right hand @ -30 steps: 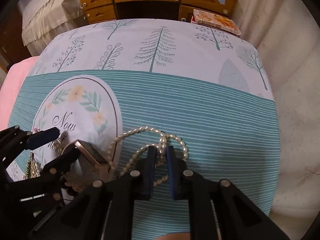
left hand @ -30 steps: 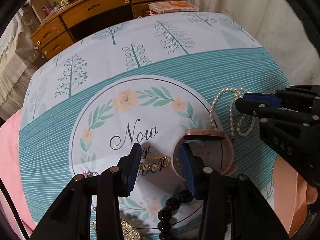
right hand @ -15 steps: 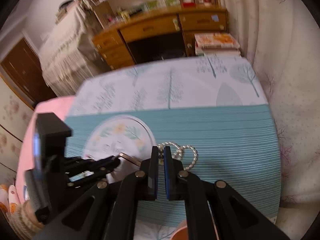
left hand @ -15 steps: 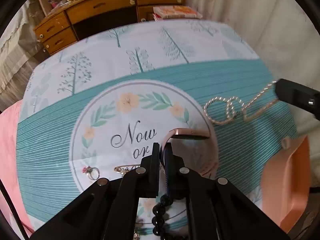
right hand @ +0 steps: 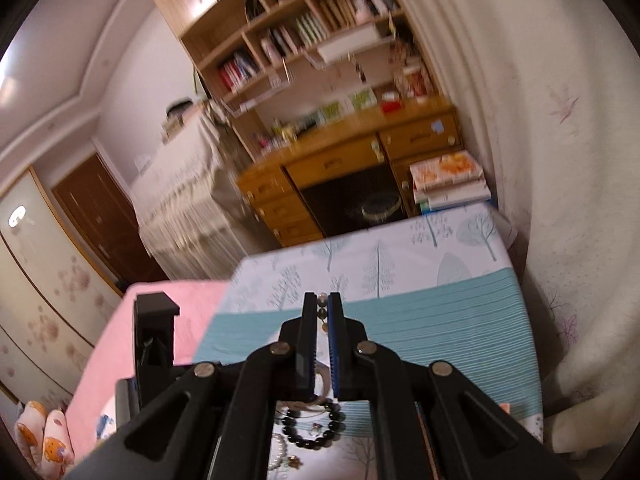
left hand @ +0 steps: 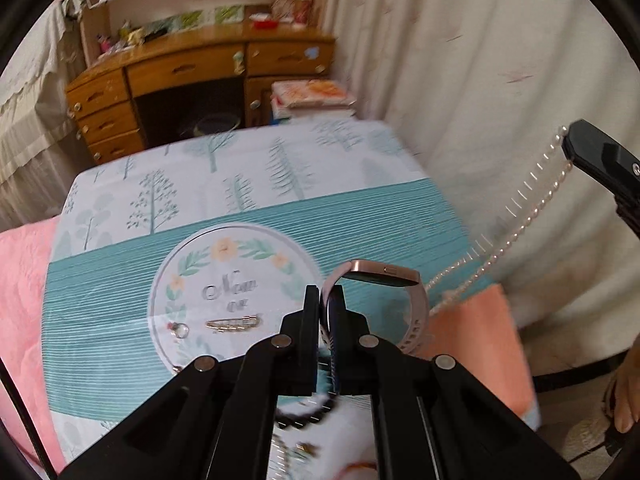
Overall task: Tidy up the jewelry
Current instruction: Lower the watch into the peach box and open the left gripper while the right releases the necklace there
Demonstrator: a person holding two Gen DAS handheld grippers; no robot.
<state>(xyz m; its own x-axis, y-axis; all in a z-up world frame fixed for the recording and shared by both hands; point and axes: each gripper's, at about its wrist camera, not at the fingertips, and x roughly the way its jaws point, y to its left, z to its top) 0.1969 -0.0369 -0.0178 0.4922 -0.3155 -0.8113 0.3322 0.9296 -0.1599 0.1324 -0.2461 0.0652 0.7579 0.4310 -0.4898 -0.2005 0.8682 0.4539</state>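
Your left tool clamps the rose-gold watch's pink strap; your right tool pinches the white pearl necklace above the surface's right edge.

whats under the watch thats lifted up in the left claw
Below the watch, held up by the left claw, lie the printed cloth and an orange patch. The claw's black body covers the cloth nearer the camera, so part of a black bead bracelet is hidden.
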